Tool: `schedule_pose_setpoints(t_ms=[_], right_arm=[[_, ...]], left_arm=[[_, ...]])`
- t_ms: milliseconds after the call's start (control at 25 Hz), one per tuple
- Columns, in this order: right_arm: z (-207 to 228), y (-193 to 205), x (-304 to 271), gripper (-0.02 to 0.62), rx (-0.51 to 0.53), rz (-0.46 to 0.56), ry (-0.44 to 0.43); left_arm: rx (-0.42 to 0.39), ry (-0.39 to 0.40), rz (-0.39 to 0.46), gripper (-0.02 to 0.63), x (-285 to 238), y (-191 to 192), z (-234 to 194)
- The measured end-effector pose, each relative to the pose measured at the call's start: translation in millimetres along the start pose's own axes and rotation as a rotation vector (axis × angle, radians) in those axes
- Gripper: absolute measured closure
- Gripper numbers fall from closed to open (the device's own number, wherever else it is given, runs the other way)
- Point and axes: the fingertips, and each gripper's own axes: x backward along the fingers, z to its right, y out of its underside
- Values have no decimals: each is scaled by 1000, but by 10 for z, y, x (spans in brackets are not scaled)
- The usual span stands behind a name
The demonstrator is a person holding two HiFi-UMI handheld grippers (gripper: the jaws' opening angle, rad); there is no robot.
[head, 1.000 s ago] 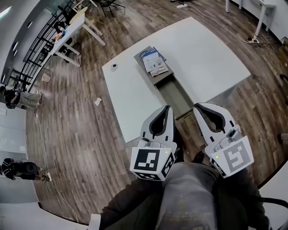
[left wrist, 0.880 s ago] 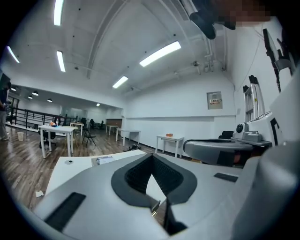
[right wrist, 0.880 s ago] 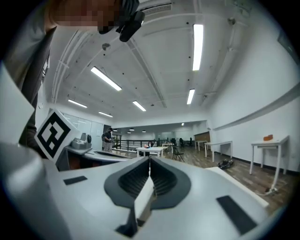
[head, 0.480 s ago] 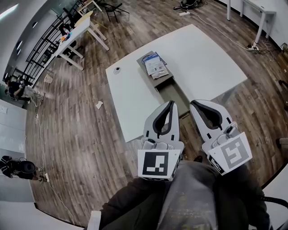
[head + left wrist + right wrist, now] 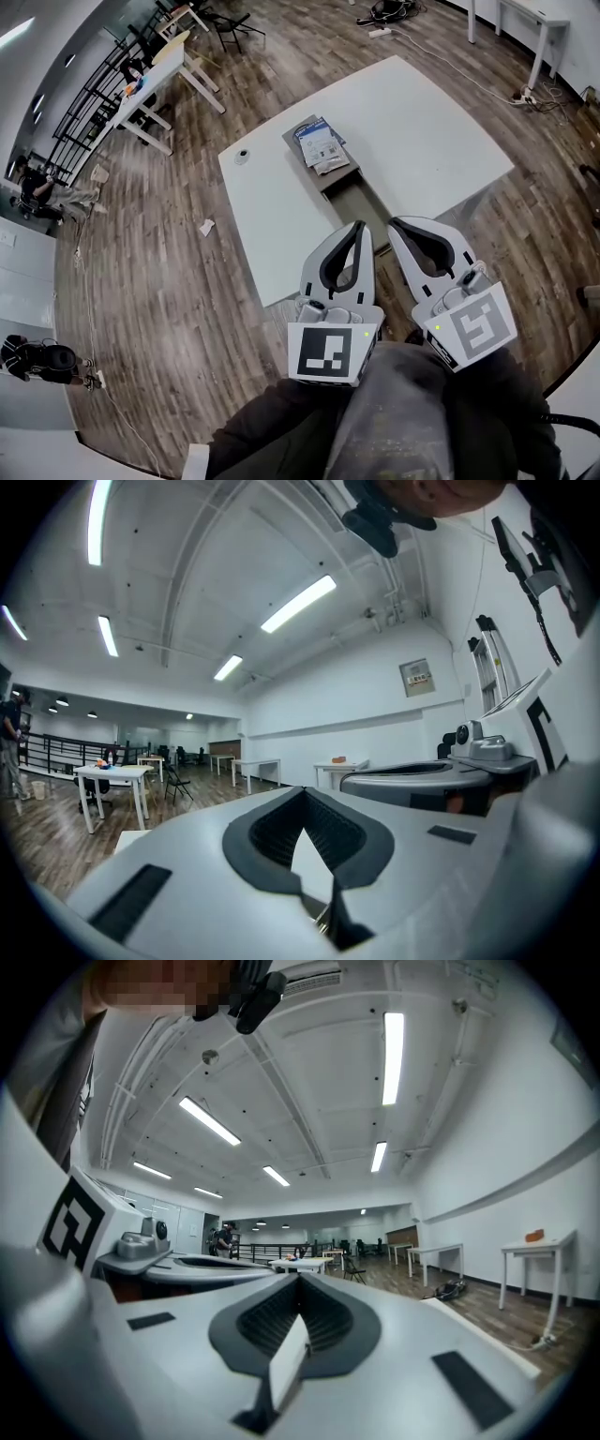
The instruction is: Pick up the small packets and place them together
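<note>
Looking steeply down on a wood-plank floor (image 5: pixel 159 281) spreading out under and around both tools. Facing a white table (image 5: pixel 422 122) lying ahead of the tool tips, with its near edge showing about below them in the head view. Seeing a long grey tray (image 5: pixel 361 192) resting on that table, beginning just beyond the tips and running straight away from them toward the table's middle.

Holding the left tool (image 5: pixel 357 226) and the right tool (image 5: pixel 394 223) side by side, close together but apart, both pointing forward toward the tray's near end. Pressing the left tool's jaws together at the tips, with nothing between the ribbed black pads. Pressing the right tool's jaws together likewise, also pinching nothing. Aiming both roughly level, out across a bright room with white walls and ceiling lights in the two gripper views.

Finding the packets (image 5: pixel 322 145) lying in a small overlapping pile on the far end of the tray, well ahead of both tools and slightly to the left of the left tool's line, touched by neither. Making out blue-and-white and pale wrappers there, print too small for reading.

Spotting a small round object (image 5: pixel 243 156) sitting on the table well ahead and left of the left tool, apart from the tray, near the table's left edge.
</note>
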Motion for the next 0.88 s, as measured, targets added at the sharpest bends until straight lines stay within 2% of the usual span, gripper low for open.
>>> schedule_pose_setpoints(t_ms=[880], right_arm=[[90,15,-119,589,-15,0,-18]], left_arm=[[22,-2,-49,603,-139,94,-35]])
